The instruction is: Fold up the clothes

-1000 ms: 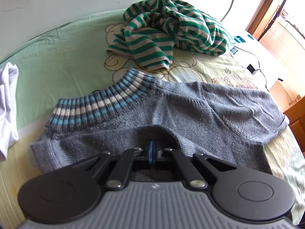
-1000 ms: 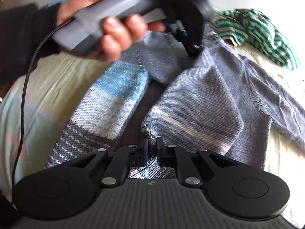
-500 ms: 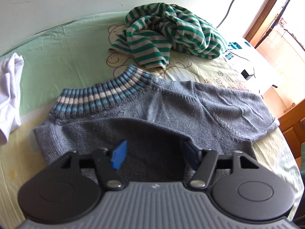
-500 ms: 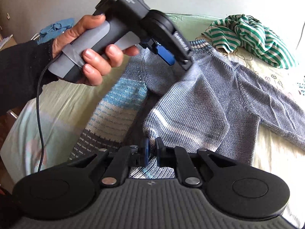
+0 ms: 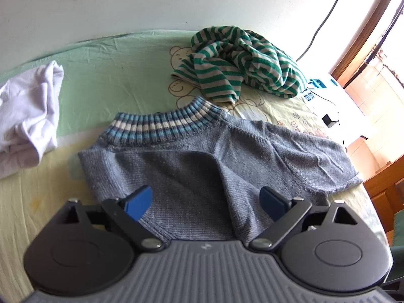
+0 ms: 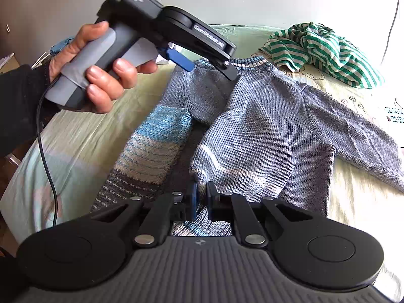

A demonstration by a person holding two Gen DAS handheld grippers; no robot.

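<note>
A grey knit sweater with a blue-and-white striped collar lies on the bed, one side folded over its middle. My left gripper is open and empty, lifted just above the folded part; it also shows in the right wrist view, held in a hand. My right gripper is shut on the striped lower edge of the sweater. The far sleeve lies spread to the right.
A green-and-beige striped garment lies crumpled beyond the collar. A white garment lies at the left. The bed sheet is pale green and yellow. A white box and a cable sit at the right edge, near wooden furniture.
My left gripper has let go of the sweater fold, opened wide and drawn back and up. My right gripper has stayed shut on the lower edge.
</note>
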